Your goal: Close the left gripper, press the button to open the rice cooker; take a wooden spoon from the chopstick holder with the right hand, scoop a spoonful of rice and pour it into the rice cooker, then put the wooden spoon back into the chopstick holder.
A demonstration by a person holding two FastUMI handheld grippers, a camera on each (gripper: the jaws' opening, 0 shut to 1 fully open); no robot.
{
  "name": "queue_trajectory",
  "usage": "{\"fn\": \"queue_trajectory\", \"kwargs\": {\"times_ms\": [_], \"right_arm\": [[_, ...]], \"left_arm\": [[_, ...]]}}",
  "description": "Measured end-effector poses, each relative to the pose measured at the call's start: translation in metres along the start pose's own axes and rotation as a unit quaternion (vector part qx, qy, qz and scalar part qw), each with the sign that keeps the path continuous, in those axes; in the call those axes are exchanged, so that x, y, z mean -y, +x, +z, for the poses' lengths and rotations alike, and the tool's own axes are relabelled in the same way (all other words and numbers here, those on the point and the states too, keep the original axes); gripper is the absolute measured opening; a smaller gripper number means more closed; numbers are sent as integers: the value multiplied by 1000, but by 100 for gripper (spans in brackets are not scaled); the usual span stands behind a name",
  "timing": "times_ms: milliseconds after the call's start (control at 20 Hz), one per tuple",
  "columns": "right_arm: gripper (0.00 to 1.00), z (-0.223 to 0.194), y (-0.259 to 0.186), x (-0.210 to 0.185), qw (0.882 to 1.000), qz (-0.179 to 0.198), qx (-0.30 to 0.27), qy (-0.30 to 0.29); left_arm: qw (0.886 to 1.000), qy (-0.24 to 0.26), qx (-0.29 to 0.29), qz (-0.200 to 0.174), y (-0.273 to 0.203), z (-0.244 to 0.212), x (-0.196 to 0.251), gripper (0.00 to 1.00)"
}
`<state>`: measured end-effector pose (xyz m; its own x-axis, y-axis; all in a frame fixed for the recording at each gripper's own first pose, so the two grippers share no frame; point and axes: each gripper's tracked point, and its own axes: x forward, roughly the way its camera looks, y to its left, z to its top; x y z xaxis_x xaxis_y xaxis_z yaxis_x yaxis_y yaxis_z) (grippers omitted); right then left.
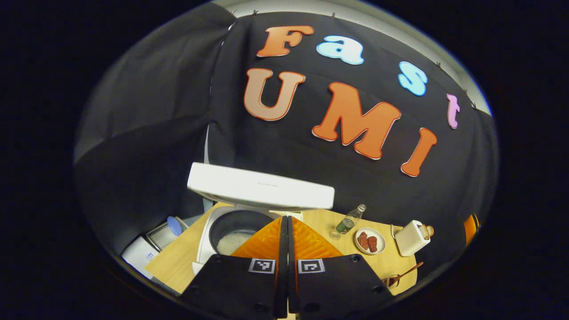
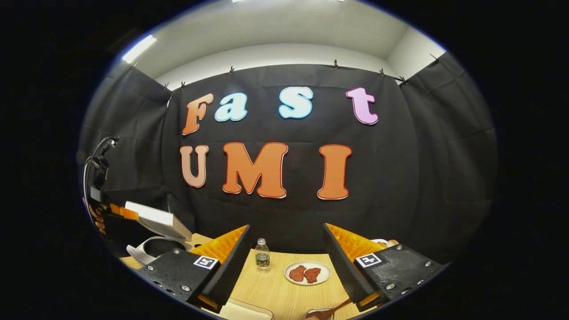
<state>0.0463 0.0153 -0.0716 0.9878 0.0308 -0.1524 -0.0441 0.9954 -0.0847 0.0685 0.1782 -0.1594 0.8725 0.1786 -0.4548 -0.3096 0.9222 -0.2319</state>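
Your left tool (image 1: 286,231) has its fingers pressed together with nothing between them, poised just in front of the rice cooker (image 1: 222,231). The cooker stands at the counter's (image 1: 178,262) left end, its white lid (image 1: 260,192) raised, with white rice showing in the dark pot. Your right tool (image 2: 286,249) is spread wide and holds nothing. Beyond it, mid-counter, stand a small bottle (image 2: 262,255) and a plate (image 2: 308,272) of reddish pieces. The white chopstick holder (image 1: 411,238) stands near the right end, and a wooden spoon (image 1: 406,272) lies at the counter's near edge.
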Motion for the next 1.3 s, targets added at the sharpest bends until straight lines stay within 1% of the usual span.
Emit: {"fn": "queue_trajectory", "kwargs": {"times_ms": [200,250,300,350,450,550,700,800,900,1000,1150,1300], "right_arm": [[96,-8,-3,8,1000,-2,-7,3],[97,-10,-6,12,1000,-4,-8,3],[100,-12,-8,16,1000,-7,-10,3],[97,-14,-11,20,1000,-10,-12,4],[97,-20,-17,32,1000,-18,-16,5],[96,-26,-23,48,999,-32,-21,1],[97,-40,-35,73,998,-54,-32,2],[97,-56,-44,92,996,-70,-50,7],[97,-73,-52,109,994,-81,-67,13],[97,-101,-56,122,991,-89,-100,28],[97,-141,-55,130,985,-83,-139,63],[97,-196,-46,128,976,-67,-195,76]], "left_arm": [[996,60,66,3,-33,16,33,5],[994,70,80,6,-40,18,39,5],[993,79,93,8,-48,19,45,6],[991,82,105,9,-56,20,53,6],[988,91,127,4,-68,23,67,6],[983,106,147,-5,-82,22,83,18],[977,119,175,-19,-99,23,106,53],[974,128,186,-19,-109,18,117,77],[972,137,191,-17,-115,8,125,93],[973,139,185,-12,-117,-5,132,100],[974,137,180,-7,-125,-20,141,100],[977,133,169,-5,-134,-36,149,99]]}}
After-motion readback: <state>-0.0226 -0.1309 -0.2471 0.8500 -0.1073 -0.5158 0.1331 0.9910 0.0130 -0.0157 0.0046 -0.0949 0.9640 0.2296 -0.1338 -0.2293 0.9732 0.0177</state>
